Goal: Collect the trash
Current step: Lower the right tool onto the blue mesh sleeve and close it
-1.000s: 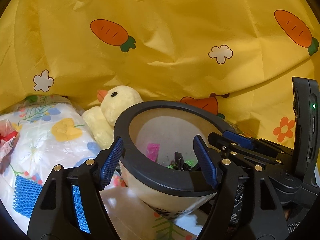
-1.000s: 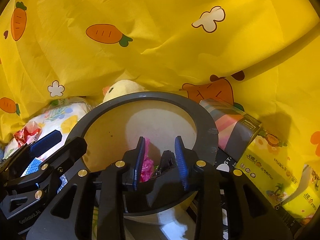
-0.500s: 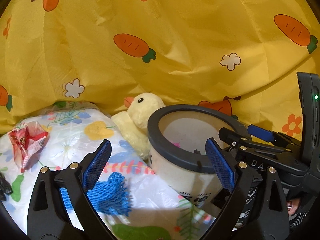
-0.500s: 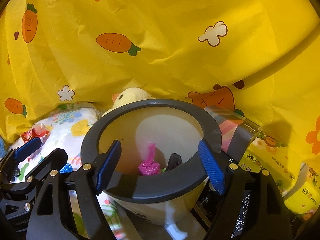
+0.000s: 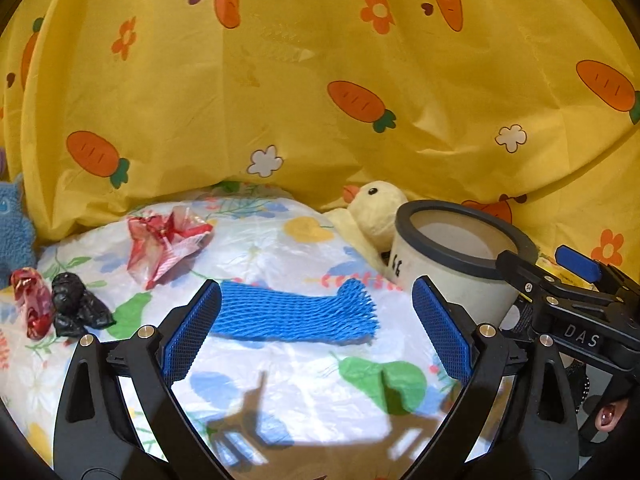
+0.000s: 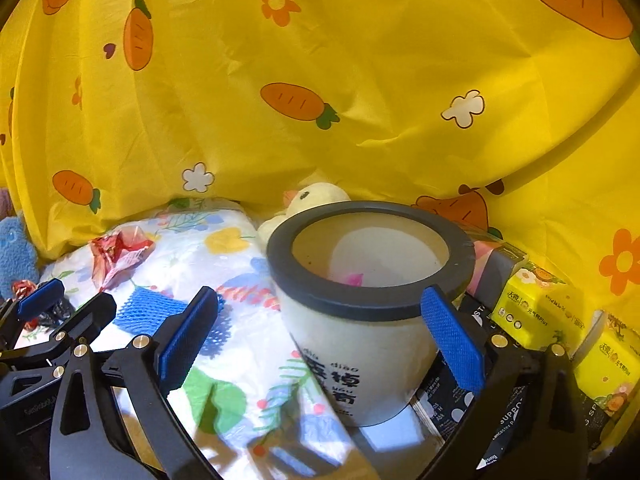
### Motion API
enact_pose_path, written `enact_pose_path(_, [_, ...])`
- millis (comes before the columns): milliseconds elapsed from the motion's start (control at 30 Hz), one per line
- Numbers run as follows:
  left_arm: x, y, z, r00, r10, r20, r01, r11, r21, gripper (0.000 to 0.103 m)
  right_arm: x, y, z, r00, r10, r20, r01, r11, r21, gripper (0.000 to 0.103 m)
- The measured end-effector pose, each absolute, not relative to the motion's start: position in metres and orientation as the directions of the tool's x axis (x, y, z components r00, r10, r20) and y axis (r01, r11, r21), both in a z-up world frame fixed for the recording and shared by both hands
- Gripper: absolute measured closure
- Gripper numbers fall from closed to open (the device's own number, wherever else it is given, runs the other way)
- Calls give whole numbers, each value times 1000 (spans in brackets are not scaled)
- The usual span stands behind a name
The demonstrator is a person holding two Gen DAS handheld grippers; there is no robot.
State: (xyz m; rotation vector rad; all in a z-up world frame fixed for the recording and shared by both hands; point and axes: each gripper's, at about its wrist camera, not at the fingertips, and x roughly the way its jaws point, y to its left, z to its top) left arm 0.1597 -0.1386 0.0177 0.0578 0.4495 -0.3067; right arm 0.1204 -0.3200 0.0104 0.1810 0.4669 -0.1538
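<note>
Between the wide-spread pads of the left hand-held gripper [image 5: 316, 336], the blue foam net [image 5: 294, 314] is now being framed on the flowered counter [image 5: 280, 392], where a second ago the trash bin [image 5: 452, 256] was being faced; the net is judged the next pickup. The right hand-held gripper [image 6: 320, 338], being held shut over the bin a second ago, is now being held open and empty around it [image 6: 372, 280]. Pink trash [image 6: 352, 279] inside is being shown only by the right view; the black wad [image 5: 76, 312] is being shown clearly only by the left.
</note>
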Motion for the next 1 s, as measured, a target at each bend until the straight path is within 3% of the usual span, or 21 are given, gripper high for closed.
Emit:
enact_pose_path(667, [123,-9,18,902,-70,-427,54,997,-50,8,119,-213,12,871,41,-489,0,997,82,6])
enact_pose_path(1000, [135,33,14,900,15,-436,-40,998,-48,8,176,-174,-10,813,56,-580,-57,998,17,6])
